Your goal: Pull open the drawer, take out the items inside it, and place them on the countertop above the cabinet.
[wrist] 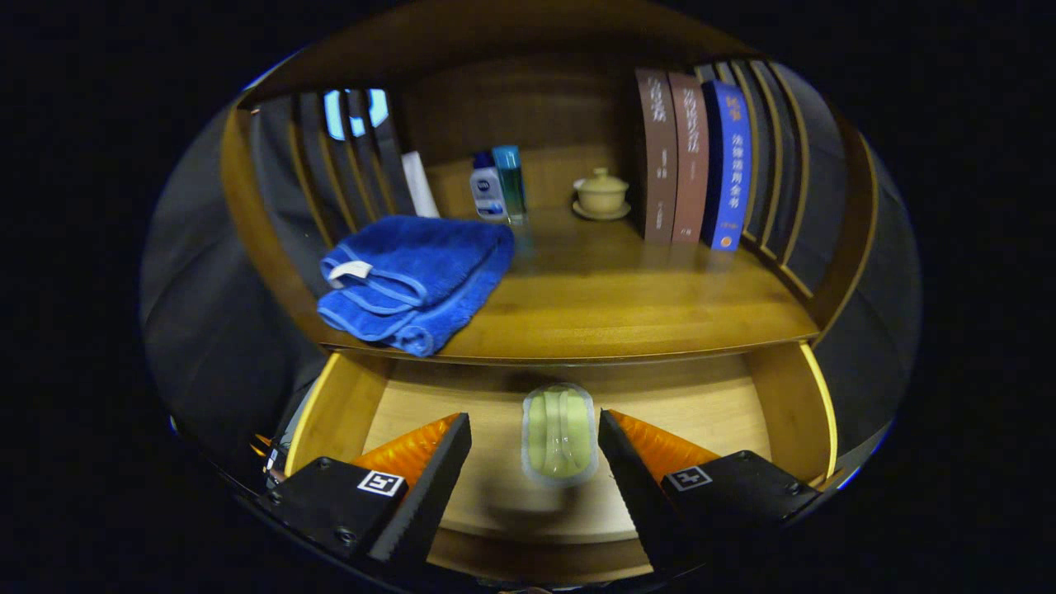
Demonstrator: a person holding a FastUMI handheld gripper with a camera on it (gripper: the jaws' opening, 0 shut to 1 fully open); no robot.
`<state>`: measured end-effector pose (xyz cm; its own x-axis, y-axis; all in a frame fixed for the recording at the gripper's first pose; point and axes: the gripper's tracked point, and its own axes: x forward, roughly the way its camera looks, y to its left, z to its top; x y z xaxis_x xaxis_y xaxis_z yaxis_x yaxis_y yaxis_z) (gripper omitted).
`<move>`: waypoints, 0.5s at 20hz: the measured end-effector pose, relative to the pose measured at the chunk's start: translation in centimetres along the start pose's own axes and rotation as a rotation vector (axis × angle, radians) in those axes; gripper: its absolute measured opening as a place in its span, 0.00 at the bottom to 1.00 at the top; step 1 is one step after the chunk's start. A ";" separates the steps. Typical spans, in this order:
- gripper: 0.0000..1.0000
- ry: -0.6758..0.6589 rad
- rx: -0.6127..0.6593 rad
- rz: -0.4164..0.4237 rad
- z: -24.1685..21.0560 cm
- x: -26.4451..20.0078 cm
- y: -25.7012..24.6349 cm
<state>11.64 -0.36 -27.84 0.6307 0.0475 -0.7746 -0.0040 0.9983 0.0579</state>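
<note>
Drawer (784,412) open. Claw (535,450) spread apart, straddling the pale green packet (559,433) (untouched); packet's long axis points straight ahead, table (627,305) above and beyond.

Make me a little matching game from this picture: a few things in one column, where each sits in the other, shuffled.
Things:
1. blue towel
2. green packet
3. lidded cup
4. books

Places:
A. in the open drawer, between the open claw fingers
B. upright at the countertop's right
C. folded at the countertop's front left
D. on a saucer at the back

Pairs: 1-C, 2-A, 3-D, 4-B
</note>
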 end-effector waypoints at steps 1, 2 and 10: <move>0.99 0.047 0.009 -0.005 -0.4 1.5 -0.2; 0.99 0.085 0.011 -0.008 -0.7 2.7 -0.4; 0.83 0.303 -0.066 -0.068 -3.4 6.8 -1.5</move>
<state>13.29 -1.45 -35.30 0.3717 -0.0212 -0.9281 -0.0267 0.9991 -0.0335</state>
